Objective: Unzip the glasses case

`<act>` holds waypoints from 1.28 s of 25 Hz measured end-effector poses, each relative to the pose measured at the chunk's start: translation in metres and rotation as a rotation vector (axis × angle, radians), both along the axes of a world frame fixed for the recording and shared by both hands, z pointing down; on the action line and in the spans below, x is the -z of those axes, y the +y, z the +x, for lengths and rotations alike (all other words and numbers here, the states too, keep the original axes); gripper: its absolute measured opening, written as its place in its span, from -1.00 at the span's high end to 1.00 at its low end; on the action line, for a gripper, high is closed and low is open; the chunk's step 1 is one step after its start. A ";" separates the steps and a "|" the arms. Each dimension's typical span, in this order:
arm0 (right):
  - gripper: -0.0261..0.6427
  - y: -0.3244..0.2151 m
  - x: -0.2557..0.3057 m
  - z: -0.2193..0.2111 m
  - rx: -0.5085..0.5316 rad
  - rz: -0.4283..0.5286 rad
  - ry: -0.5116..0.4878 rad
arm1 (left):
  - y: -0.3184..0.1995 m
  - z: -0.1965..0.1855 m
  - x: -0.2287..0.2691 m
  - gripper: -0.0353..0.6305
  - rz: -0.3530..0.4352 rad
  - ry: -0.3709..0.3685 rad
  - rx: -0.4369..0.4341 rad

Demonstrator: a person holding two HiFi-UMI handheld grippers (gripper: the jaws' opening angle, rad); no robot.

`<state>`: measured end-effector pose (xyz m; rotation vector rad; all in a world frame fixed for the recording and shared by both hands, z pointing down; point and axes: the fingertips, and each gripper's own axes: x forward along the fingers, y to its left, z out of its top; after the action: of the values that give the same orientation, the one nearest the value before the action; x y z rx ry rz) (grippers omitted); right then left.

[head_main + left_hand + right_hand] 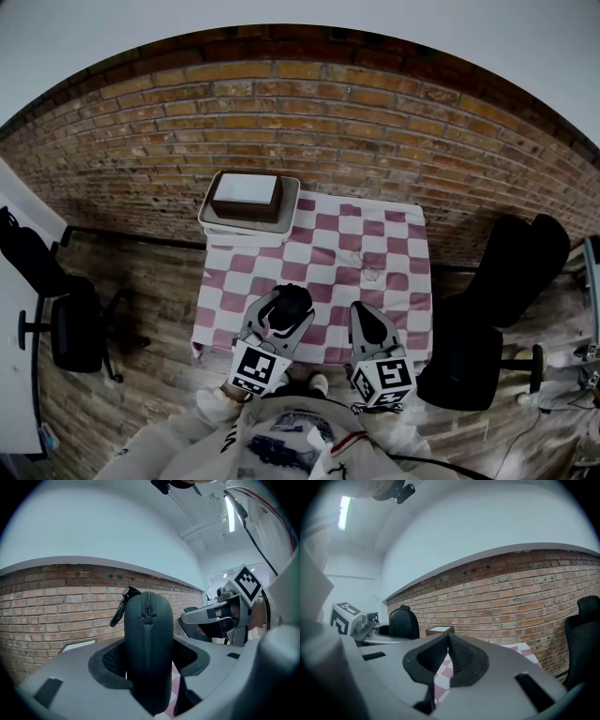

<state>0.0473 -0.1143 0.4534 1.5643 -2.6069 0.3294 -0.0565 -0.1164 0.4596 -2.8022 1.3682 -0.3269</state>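
Note:
A dark oval glasses case [148, 644] stands on edge between the jaws of my left gripper [149, 660], which is shut on it. Its zipper line [149, 605] runs over the top, and a small clip [123, 605] hangs off its upper left. From the head view the case [292, 305] is held above the near edge of the checkered cloth [319, 253], in the left gripper [281, 319]. My right gripper [448, 648] is shut with nothing between its pads, to the right of the case [403, 622]. The head view shows the right gripper [361, 323] apart from the case.
A white tray [217, 225] with a brown box [246, 195] stands at the cloth's far left corner. A brick wall [356, 112] lies behind the table. An office chair [75, 328] is to the left, and a black bag [497, 300] rests at the right.

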 end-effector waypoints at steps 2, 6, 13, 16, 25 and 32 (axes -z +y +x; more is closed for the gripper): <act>0.88 0.001 0.007 -0.004 0.030 0.016 0.001 | 0.003 0.006 0.002 0.14 0.006 -0.007 -0.004; 0.88 0.004 0.019 -0.015 0.106 0.051 -0.012 | 0.012 0.020 0.004 0.14 0.024 -0.027 -0.030; 0.88 0.004 0.028 -0.015 0.198 0.074 -0.017 | 0.026 0.042 0.006 0.14 0.039 -0.032 -0.048; 0.88 0.004 0.028 -0.013 0.223 0.081 -0.021 | 0.030 0.051 0.007 0.14 0.053 -0.031 -0.056; 0.88 0.013 0.040 -0.002 0.297 0.124 -0.014 | 0.041 0.083 0.014 0.14 0.122 -0.060 -0.096; 0.88 0.014 0.042 0.012 0.308 0.141 -0.021 | 0.038 0.098 0.013 0.14 0.129 -0.077 -0.100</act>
<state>0.0591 -0.0999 0.4114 1.1685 -2.8843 0.1414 0.0413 -0.0782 0.4468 -2.7112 1.1838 -0.3284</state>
